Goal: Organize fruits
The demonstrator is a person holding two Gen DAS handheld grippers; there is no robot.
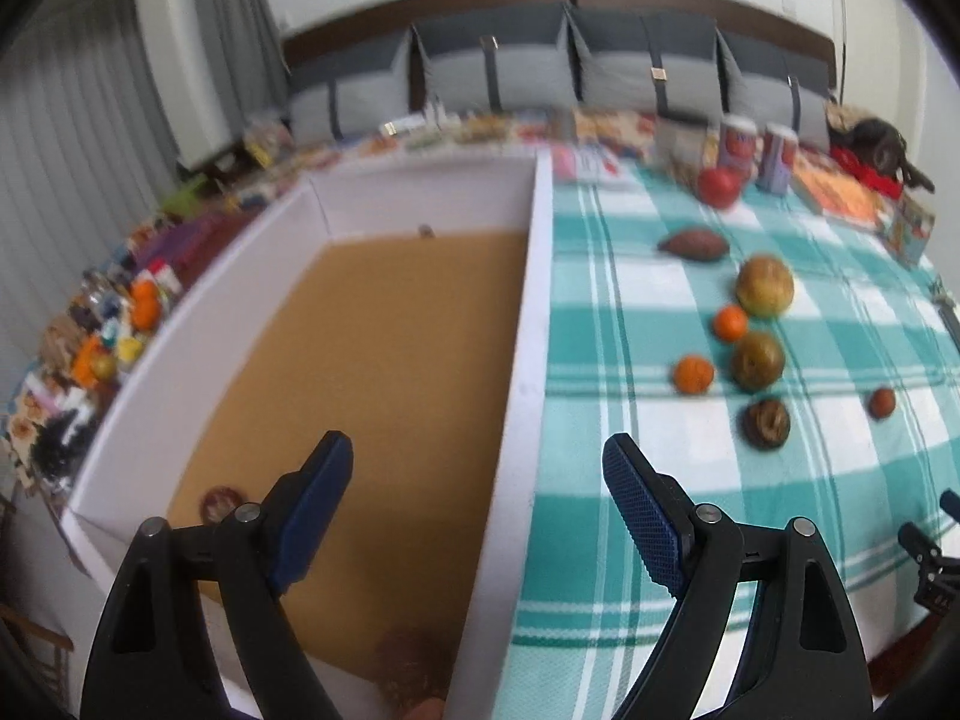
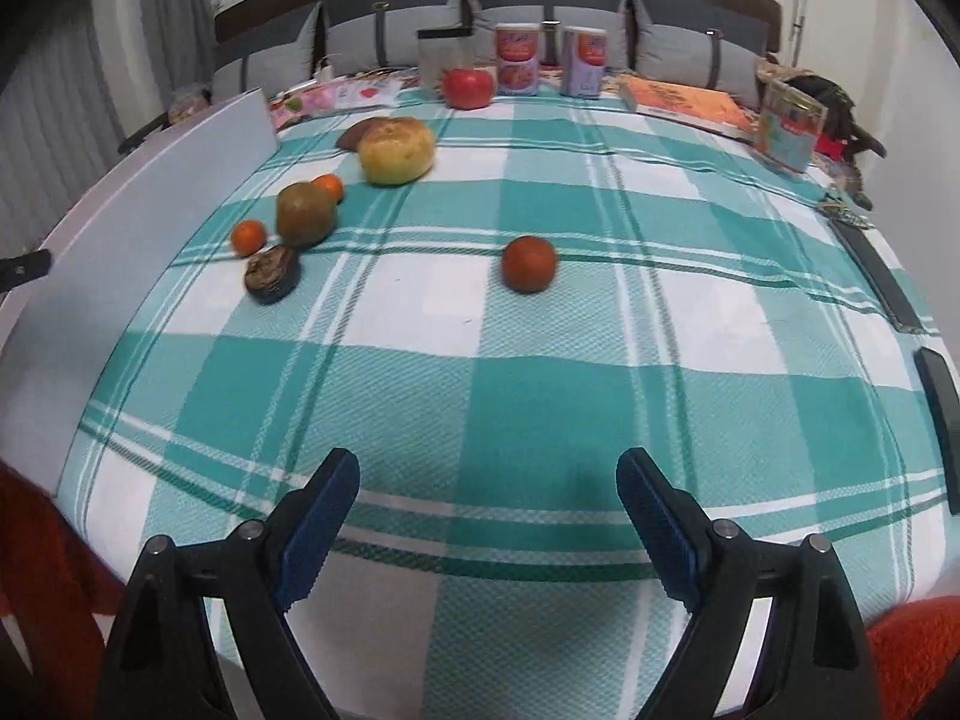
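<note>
With both the left tool and the right tool spread wide and empty, the lone reddish fruit on the checked cloth is best approached squarely, then carried to the white box.

A bed is covered by a teal and white checked blanket. A white box is set along its left edge. Fruits are scattered near the box, and cans and a book are stood at the far edge.
</note>
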